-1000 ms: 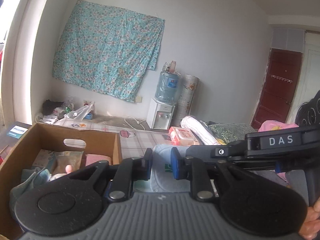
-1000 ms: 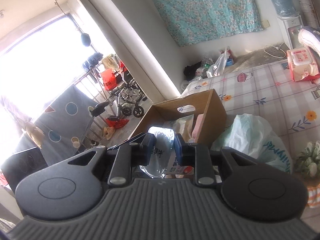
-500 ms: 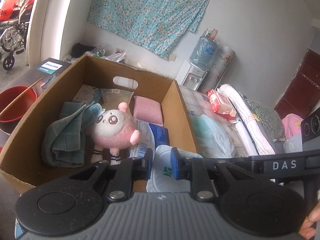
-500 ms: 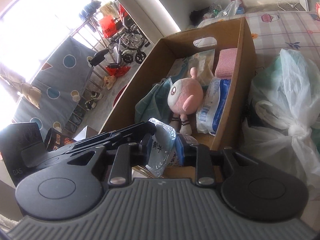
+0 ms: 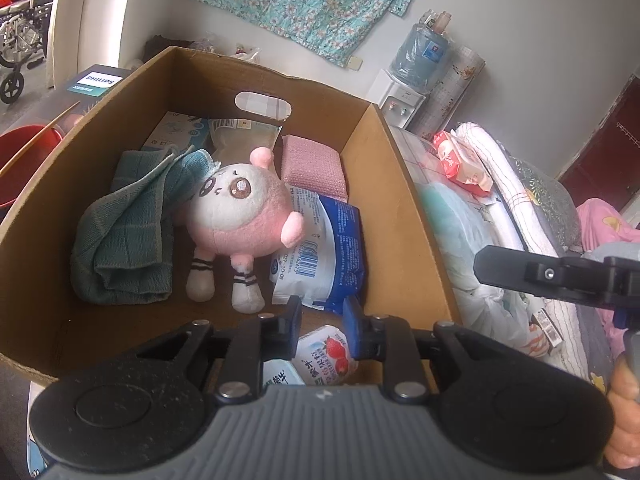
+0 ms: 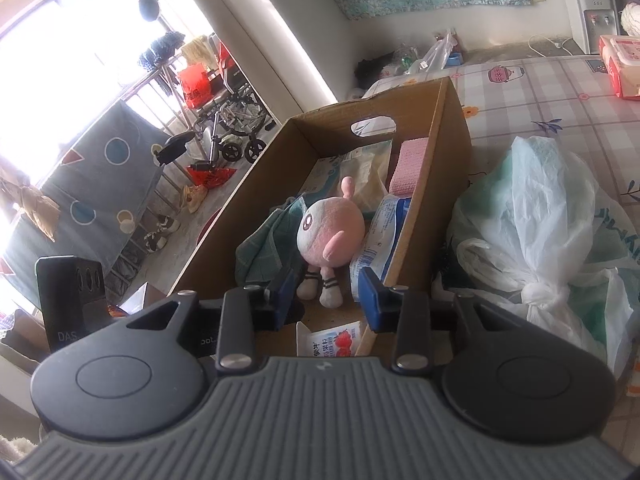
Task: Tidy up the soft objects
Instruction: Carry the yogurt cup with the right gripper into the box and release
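Observation:
An open cardboard box (image 5: 404, 168) (image 6: 452, 128) holds a pink plush doll (image 5: 244, 216) (image 6: 332, 232), a green towel (image 5: 124, 232), a pink sponge (image 5: 312, 164), a blue-white packet (image 5: 328, 252) and flat packs at the far end. A white strawberry pouch (image 5: 324, 356) (image 6: 332, 340) lies at the box's near end. My left gripper (image 5: 321, 320) is open just above the pouch. My right gripper (image 6: 325, 296) is open and empty above the pouch.
A knotted white-green plastic bag (image 6: 540, 216) lies right of the box on the patterned bedsheet (image 6: 552, 92). A red wipes pack (image 6: 620, 64) lies further back. A water dispenser (image 5: 404, 96) stands by the wall. A red basin (image 5: 20, 148) sits left of the box.
Both grippers moved over the box's near end. The right gripper opened and let go of the strawberry pouch, which now lies in the box. The left gripper opened wider.

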### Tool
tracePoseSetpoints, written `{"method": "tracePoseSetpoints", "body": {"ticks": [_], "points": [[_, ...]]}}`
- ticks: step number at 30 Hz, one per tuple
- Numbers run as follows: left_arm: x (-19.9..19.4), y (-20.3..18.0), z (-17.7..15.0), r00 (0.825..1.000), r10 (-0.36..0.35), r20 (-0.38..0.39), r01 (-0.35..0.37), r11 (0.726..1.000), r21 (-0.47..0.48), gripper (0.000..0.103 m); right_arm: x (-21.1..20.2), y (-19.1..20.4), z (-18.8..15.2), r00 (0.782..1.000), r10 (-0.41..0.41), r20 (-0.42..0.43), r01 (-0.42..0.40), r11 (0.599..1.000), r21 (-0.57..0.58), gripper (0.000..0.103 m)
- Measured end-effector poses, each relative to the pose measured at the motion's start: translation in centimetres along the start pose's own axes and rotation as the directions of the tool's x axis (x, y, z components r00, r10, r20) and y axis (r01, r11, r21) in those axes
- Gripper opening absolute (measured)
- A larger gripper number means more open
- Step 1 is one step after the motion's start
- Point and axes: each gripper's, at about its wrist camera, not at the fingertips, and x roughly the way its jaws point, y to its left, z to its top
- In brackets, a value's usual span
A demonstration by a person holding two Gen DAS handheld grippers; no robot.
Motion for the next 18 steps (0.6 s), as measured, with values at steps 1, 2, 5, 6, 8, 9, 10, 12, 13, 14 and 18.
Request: {"method": "tracePoseSetpoints", "body": {"ticks": [1, 2, 5, 6, 8, 9, 10, 12, 13, 14, 18], "points": [[-0.2, 0.3, 0.2, 1.000, -0.013, -0.018, 0.013, 1.000, -0.003, 0.025, -0.1, -0.2, -0.1, 1.000, 0.003, 0.005, -0.003, 1.000, 0.009, 0.037], [-0.3, 0.5, 0.4, 0.999, -0.025, -0.036, 0.025, 1.000, -0.009, 0.028, -0.2, -0.4, -0.2, 1.000, 0.004, 0.011, -0.004, 1.000, 0.015, 0.039], [0.0, 1.6, 0.8, 0.989, -0.088, -0.122, 0.080, 0.995, -0.065, 0.028, -0.6, -1.1, -0.4, 0.999, 0.010, 0.031, -0.011, 0.999, 0.034, 0.041], [0.3, 1.8, 0.8, 0.984, -0.107, -0.145, 0.096, 0.992, -0.084, 0.028, -0.7, -1.3, -0.6, 0.999, 0.011, 0.038, -0.012, 0.999, 0.042, 0.041], [1.2, 2.1, 0.7, 0.972, -0.140, -0.189, 0.118, 0.985, -0.123, 0.028, -0.9, -1.7, -0.7, 0.999, 0.011, 0.047, -0.014, 0.998, 0.059, 0.041], [1.6, 2.2, 0.5, 0.967, -0.150, -0.205, 0.122, 0.982, -0.141, 0.028, -1.0, -1.9, -0.8, 0.999, 0.011, 0.050, -0.015, 0.998, 0.067, 0.041], [1.9, 2.1, 0.4, 0.966, -0.151, -0.208, 0.122, 0.982, -0.146, 0.028, -1.1, -2.1, -0.9, 0.999, 0.010, 0.053, -0.014, 0.997, 0.075, 0.041], [2.2, 1.9, 0.4, 0.969, -0.141, -0.202, 0.112, 0.982, -0.150, 0.028, -1.3, -2.4, -1.1, 0.998, 0.009, 0.055, -0.014, 0.996, 0.083, 0.041], [2.3, 2.0, 0.4, 0.967, -0.155, -0.204, 0.122, 0.979, -0.166, 0.028, -1.4, -2.5, -1.2, 0.998, 0.008, 0.056, -0.013, 0.996, 0.084, 0.041], [2.5, 2.0, 0.4, 0.962, -0.176, -0.208, 0.138, 0.973, -0.184, 0.028, -1.6, -2.7, -1.4, 0.998, 0.006, 0.057, -0.011, 0.996, 0.086, 0.041], [2.8, 1.9, 0.4, 0.959, -0.194, -0.207, 0.147, 0.964, -0.221, 0.028, -1.9, -3.3, -1.6, 0.998, 0.001, 0.061, -0.007, 0.995, 0.102, 0.042]]}}
